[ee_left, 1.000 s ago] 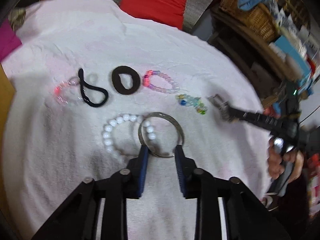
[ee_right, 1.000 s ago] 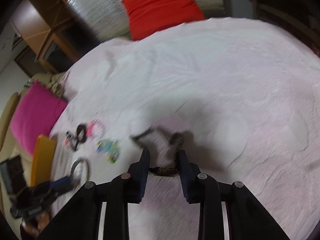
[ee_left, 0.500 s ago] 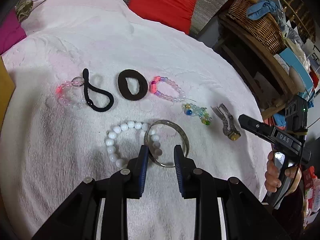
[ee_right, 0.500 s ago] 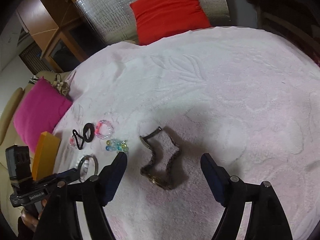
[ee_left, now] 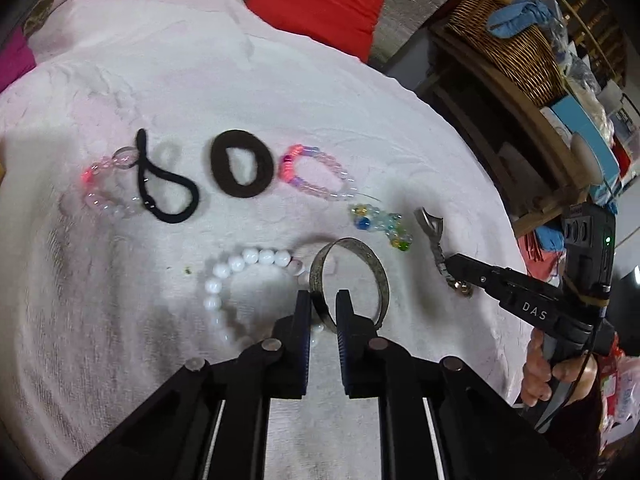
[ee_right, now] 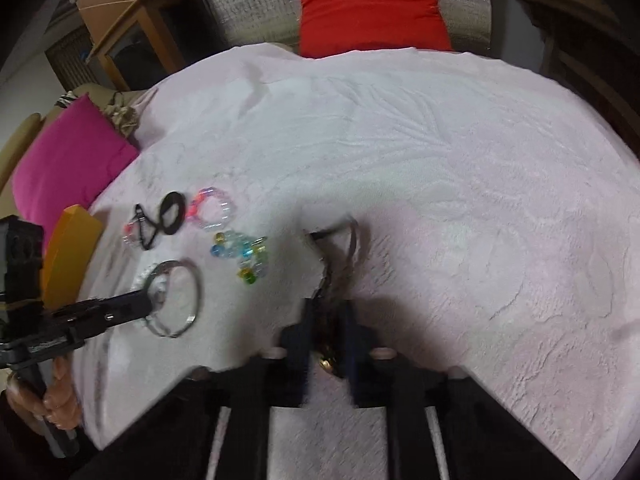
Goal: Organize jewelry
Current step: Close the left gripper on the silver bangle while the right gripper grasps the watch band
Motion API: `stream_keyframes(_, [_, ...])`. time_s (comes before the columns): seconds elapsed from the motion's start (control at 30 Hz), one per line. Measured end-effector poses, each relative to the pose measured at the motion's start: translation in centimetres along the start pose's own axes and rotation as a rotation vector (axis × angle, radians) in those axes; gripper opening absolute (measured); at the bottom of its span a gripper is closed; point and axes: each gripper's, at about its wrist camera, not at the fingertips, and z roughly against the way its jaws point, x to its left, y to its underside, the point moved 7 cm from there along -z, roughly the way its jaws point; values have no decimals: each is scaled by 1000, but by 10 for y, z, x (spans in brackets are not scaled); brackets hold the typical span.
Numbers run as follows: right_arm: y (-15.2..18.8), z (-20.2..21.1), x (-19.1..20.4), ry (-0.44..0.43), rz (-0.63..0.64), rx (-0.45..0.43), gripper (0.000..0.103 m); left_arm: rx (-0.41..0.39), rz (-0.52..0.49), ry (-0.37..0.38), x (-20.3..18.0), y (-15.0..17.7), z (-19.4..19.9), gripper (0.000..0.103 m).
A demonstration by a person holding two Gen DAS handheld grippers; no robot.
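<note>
On the pale pink cloth (ee_left: 280, 92) my left gripper (ee_left: 323, 300) is closing tight on the near rim of a silver bangle (ee_left: 352, 248), which stands tilted up. A white bead bracelet (ee_left: 244, 260) lies just left of it. Beyond sit a pink bead bracelet (ee_left: 100, 196), a black hair tie (ee_left: 168, 192), a brown scrunchie (ee_left: 240, 168), a second pink bracelet (ee_left: 316, 180) and a colourful bead bracelet (ee_left: 380, 226). My right gripper (ee_right: 326, 312) is closing on the metal watch (ee_right: 352, 240), its band pinched between the pads; the rest is blurred.
A red cushion (ee_right: 372, 4) leans at the far edge, a magenta cushion (ee_right: 68, 160) and an orange box (ee_right: 72, 248) at the left. A wicker basket (ee_left: 508, 44) and cluttered shelves stand past the cloth's right edge. A hand (ee_left: 560, 376) holds the right gripper's handle.
My left jaws have narrowed onto the bangle and tipped it up off the cloth. My right jaws opened wide over the watch, then came together on its band again.
</note>
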Motion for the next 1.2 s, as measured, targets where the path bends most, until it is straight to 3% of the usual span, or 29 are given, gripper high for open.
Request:
stream_keyframes(0.1, [7, 7, 1, -33, 0, 17, 7, -9, -56, 57, -20, 2, -1, 10])
stream_keyframes(0.3, [23, 22, -12, -92, -65, 42, 7, 48, -151, 78, -45, 13, -13, 10])
stream_keyframes(0.43, [26, 23, -21, -105, -106, 58, 7, 103, -198, 47, -53, 24, -27, 10])
stream_keyframes(0.57, [26, 20, -20, -124, -139, 87, 10, 103, -201, 22, -58, 23, -30, 13])
stream_keyframes(0.8, [19, 26, -25, -135, -182, 49, 31, 91, -191, 18, -67, 19, -36, 19])
stream_keyframes(0.93, [18, 27, -20, -187, -189, 45, 31, 86, -231, -8, -72, 24, -39, 18])
stream_keyframes(1.07, [11, 28, -13, -176, -177, -1, 31, 79, -272, 7, -85, 28, -39, 7])
stream_keyframes(1.2, [0, 22, -4, -144, -145, -34, 31, 55, -304, 6, -92, 30, -31, 6])
